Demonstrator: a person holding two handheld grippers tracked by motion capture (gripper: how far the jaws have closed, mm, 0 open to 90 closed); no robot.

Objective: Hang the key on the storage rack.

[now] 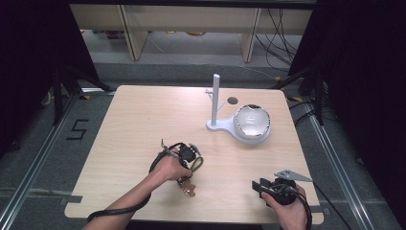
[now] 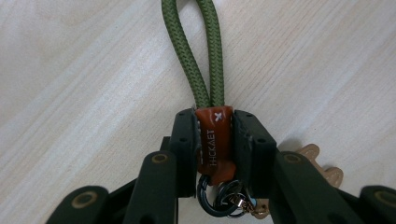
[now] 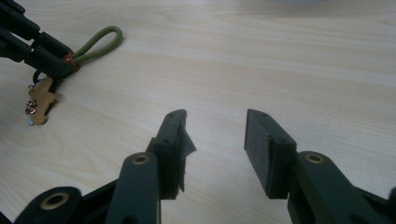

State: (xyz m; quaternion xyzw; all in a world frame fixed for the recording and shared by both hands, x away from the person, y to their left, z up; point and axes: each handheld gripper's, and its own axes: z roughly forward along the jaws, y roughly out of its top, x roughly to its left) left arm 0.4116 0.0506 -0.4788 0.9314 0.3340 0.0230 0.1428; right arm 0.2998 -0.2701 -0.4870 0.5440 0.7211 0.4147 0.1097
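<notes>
Green-corded keychain (image 2: 205, 65) pinched in left tool (image 2: 214, 140); right tool (image 3: 215, 140) spread, seemingly near table edge (image 1: 316, 211).

From the middle of the table (image 1: 143, 120), the whole stretch from nine o'clock round to twelve lies bare — a gripper could sweep there freely. At about two o'clock stands the white stand (image 1: 216, 103), its upright post the tallest obstacle, with a white bowl (image 1: 252, 122) touching its base on the right. At six o'clock the left gripper (image 1: 189, 158), clamped on a green cord keychain (image 1: 197, 164), takes up the near edge; the right gripper (image 1: 258, 187) sits at four o'clock, jaws apart. Between those two runs an open lane of bare wood.
</notes>
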